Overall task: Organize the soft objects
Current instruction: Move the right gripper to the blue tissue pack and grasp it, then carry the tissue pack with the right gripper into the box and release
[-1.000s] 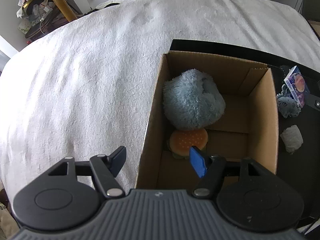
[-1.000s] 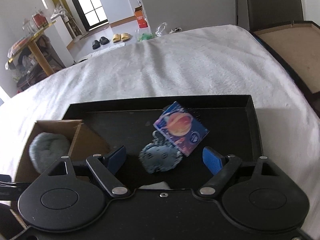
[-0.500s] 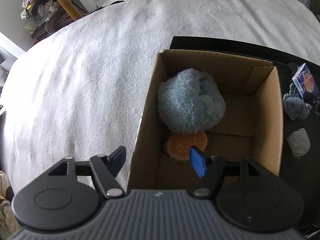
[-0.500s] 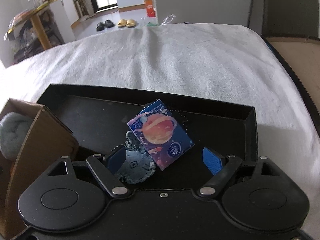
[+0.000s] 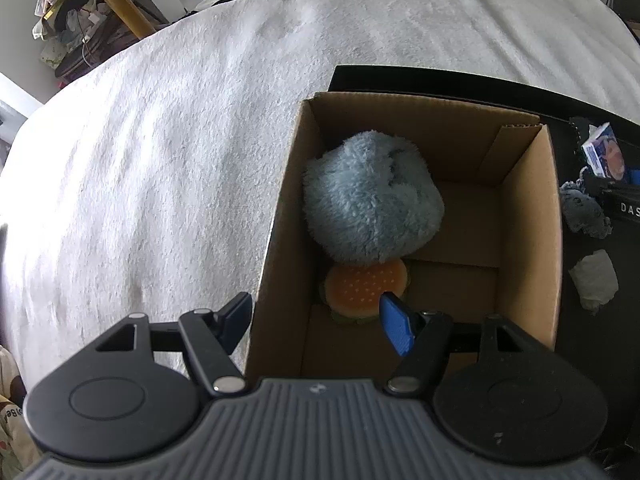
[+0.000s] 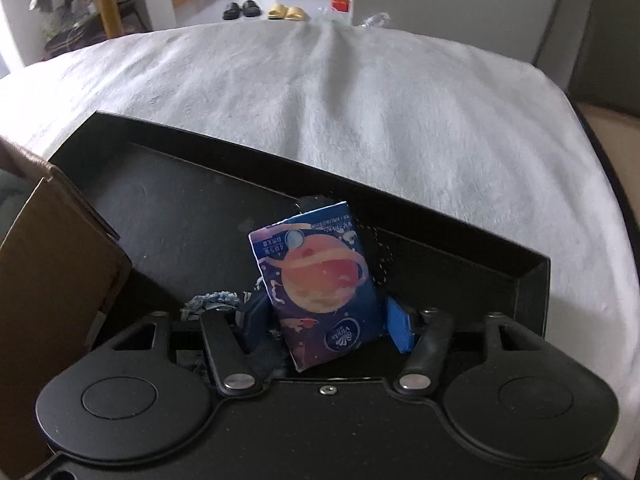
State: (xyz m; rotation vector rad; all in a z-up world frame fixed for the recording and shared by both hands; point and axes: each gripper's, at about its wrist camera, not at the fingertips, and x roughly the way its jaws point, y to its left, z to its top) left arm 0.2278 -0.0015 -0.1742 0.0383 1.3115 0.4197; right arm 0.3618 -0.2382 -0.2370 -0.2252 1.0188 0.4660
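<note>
over the black tray (image 6: 532, 268), right claw (image 6: 326, 326) spread around tissue pack (image 6: 320, 292), not pinching yet: close square, avoid blue cloth (image 6: 214, 300). left claw (image 5: 316, 320) spread above box (image 5: 532, 240).

The letters "DAS" stand in white on the right gripper (image 5: 622, 204) body; the tissue pack (image 6: 320, 292) print is unreadable.

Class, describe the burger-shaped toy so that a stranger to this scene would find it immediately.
Find the open cardboard box standing in the black tray on the white blanket. Inside, at the near end, the burger plush lies partly under a fluffy blue plush. It alone is orange, speckled with pale dots.
</note>
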